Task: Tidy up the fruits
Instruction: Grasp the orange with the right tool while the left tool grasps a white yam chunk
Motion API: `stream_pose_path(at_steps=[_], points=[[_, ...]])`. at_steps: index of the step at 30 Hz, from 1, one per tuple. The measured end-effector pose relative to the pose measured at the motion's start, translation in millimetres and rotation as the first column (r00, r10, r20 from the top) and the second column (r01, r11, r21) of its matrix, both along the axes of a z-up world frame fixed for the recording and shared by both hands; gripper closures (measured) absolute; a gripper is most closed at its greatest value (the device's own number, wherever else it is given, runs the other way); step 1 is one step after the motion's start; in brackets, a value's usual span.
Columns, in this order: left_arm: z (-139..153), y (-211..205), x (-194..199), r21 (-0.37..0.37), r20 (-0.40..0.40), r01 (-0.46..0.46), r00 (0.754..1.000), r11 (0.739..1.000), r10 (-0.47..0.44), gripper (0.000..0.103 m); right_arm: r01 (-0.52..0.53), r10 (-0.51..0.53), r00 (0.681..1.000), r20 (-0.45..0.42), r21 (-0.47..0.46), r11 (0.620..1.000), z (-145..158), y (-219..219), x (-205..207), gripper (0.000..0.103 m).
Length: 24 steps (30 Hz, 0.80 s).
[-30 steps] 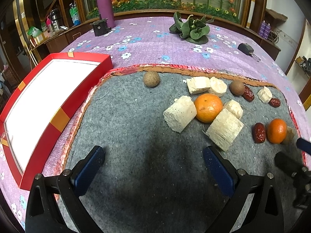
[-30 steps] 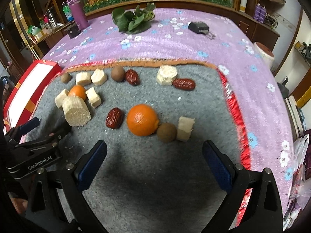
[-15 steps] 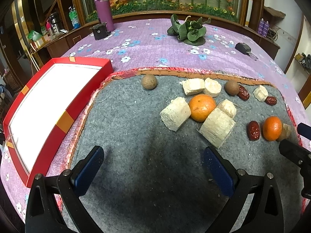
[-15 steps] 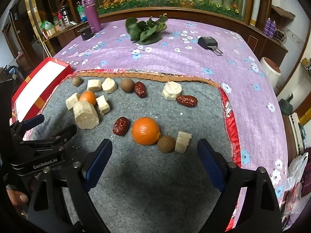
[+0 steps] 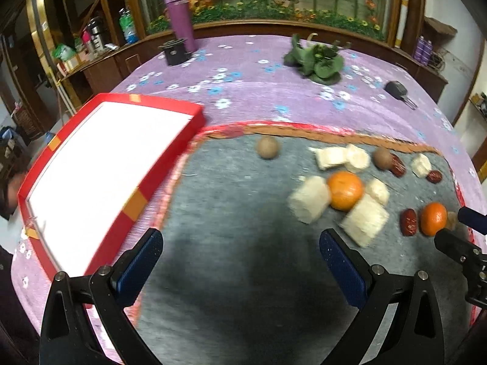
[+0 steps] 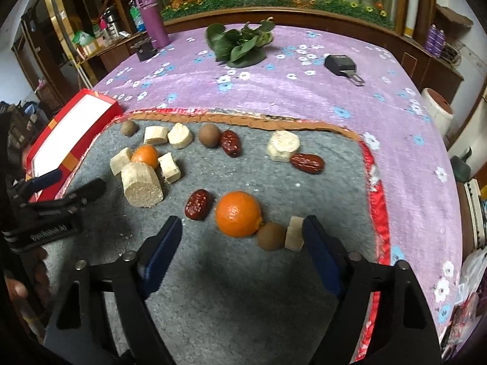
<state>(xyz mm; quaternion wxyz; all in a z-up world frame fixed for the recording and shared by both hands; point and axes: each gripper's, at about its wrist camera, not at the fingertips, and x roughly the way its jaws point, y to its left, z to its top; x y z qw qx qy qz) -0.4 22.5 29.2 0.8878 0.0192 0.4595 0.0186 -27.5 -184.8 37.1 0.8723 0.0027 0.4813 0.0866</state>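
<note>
Fruit lies scattered on a grey felt mat (image 6: 243,289). In the right wrist view an orange (image 6: 238,213) sits just ahead of my open, empty right gripper (image 6: 242,255), with a red date (image 6: 198,204) to its left and a brown round fruit (image 6: 271,236) and a pale chunk (image 6: 294,232) to its right. A smaller orange (image 5: 346,190) lies among pale sugarcane chunks (image 5: 364,222). My left gripper (image 5: 239,261) is open and empty over bare mat. A red box with a white inside (image 5: 100,176) lies to its left.
A purple flowered cloth (image 6: 304,91) covers the table. At the back stand a purple flask (image 5: 179,15), a black cup (image 5: 175,51), green leaves (image 6: 240,42) and a black car key (image 6: 341,64). The table edge drops off at the right.
Both grippers have drawn back and risen a little, so more of the table shows. My right gripper now sits closer behind the big orange. Nothing was picked up.
</note>
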Motion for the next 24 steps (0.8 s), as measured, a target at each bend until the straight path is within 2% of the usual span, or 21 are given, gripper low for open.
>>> stream_pose_path(at_steps=[2, 4, 5, 6, 7, 9, 11, 14, 18, 24], points=[[0.5, 7.5, 0.2, -0.008, -0.007, -0.007, 1.000, 1.000, 0.007, 0.001, -0.025, 0.025, 1.000, 0.011, -0.024, 0.999, -0.5, 5.6, 3.9, 0.024], [0.7, 11.2, -1.7, -0.023, -0.013, -0.004, 1.000, 1.000, 0.004, 0.001, -0.055, 0.056, 0.998, 0.021, -0.029, 0.998, 0.6, 9.9, 6.2, 0.043], [1.6, 10.1, -2.8, -0.028, -0.014, 0.003, 1.000, 1.000, -0.003, 0.001, -0.073, 0.074, 0.997, 0.011, -0.030, 0.997, 0.0, 13.0, 8.7, 0.046], [2.4, 7.8, -4.3, -0.039, -0.015, 0.020, 1.000, 0.999, -0.020, 0.001, -0.087, 0.087, 0.996, -0.015, -0.038, 0.995, -3.3, 16.3, 13.0, 0.047], [3.4, 4.8, -4.9, -0.049, -0.013, 0.037, 0.999, 0.998, -0.038, 0.001, -0.094, 0.093, 0.995, -0.032, -0.054, 0.994, -6.6, 18.6, 15.9, 0.053], [6.1, -2.7, -7.3, -0.072, -0.004, 0.084, 0.996, 0.994, -0.084, 0.001, -0.124, 0.122, 0.992, -0.029, -0.088, 0.988, -10.1, 22.6, 17.6, 0.056], [8.3, -12.5, -8.3, -0.097, 0.007, 0.135, 0.991, 0.986, -0.135, 0.001, -0.142, 0.140, 0.990, -0.033, -0.092, 0.985, -10.4, 22.6, 18.8, 0.068], [7.0, -29.2, -5.9, -0.130, -0.001, 0.199, 0.980, 0.971, -0.200, 0.001, -0.135, 0.133, 0.991, -0.035, -0.068, 0.988, -8.4, 14.6, 17.9, 0.068], [1.3, -44.7, 1.3, -0.164, -0.010, 0.230, 0.972, 0.959, -0.235, 0.001, -0.132, 0.132, 0.991, -0.026, -0.039, 0.990, -5.4, 5.6, 11.5, 0.068], [-7.7, -57.8, 11.3, -0.267, -0.033, 0.241, 0.965, 0.933, -0.259, 0.017, -0.129, 0.129, 0.992, -0.011, -0.027, 0.991, 1.0, -3.8, 5.5, 0.068]])
